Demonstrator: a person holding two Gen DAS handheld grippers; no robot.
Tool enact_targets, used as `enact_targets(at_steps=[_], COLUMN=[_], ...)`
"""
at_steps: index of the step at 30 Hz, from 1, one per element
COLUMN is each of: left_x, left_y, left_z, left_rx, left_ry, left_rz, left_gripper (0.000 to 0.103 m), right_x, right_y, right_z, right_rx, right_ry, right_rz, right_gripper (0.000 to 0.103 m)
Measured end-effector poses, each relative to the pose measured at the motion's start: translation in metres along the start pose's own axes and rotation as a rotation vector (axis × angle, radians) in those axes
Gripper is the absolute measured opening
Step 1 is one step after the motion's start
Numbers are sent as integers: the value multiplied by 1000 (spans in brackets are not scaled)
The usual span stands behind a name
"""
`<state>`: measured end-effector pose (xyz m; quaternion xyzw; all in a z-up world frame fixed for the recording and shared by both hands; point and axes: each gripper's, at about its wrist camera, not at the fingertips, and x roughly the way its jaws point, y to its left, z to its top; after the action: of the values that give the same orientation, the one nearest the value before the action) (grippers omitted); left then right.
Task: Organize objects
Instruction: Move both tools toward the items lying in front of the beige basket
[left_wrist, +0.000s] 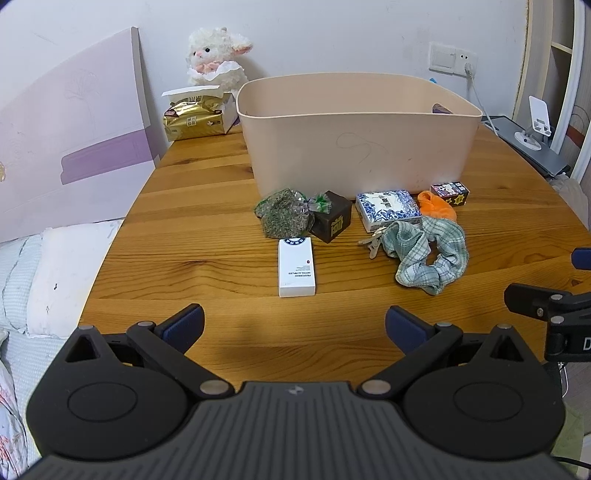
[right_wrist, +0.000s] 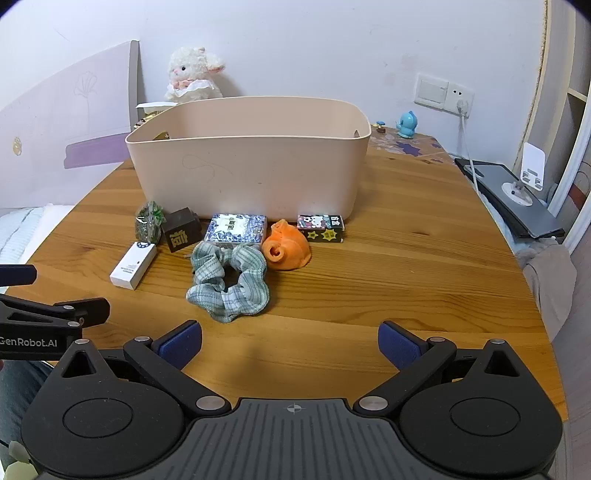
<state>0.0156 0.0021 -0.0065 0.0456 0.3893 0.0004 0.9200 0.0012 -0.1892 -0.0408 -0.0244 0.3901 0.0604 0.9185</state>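
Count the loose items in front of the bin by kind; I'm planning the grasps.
Boxes: 4: white box, dark cube, blue patterned box, cartoon box
Soft items: 2: scrunchie, orange toy
Bags: 1: herb bag
Keys: 1
Total: 8

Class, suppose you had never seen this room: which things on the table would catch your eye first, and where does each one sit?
The large beige tub dominates the middle of the wooden table, with a row of small things along its front wall. Brightest among them is the orange toy, between the blue-patterned box and the cartoon-printed box; the checked scrunchie lies nearest the cameras. A white plush lamb sits behind the tub against the wall.
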Motion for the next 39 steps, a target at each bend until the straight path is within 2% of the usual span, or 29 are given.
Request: enact_targets(at_steps=[19,31,39], left_x=[23,50,71], left_y=[1,6,8], left_z=[9,15,21], left_rx=[13,4,10], left_ry=[21,46,56], left_rz=[-28,-83,-82], left_gripper=[103,103,103], right_x=[25,50,74], right_y=[-5,-5,-3], right_z=[9,18,22], right_rx=[32,40,50], right_ry=[24,40,77], right_rz=[23,36,51], right_gripper=[103,103,95])
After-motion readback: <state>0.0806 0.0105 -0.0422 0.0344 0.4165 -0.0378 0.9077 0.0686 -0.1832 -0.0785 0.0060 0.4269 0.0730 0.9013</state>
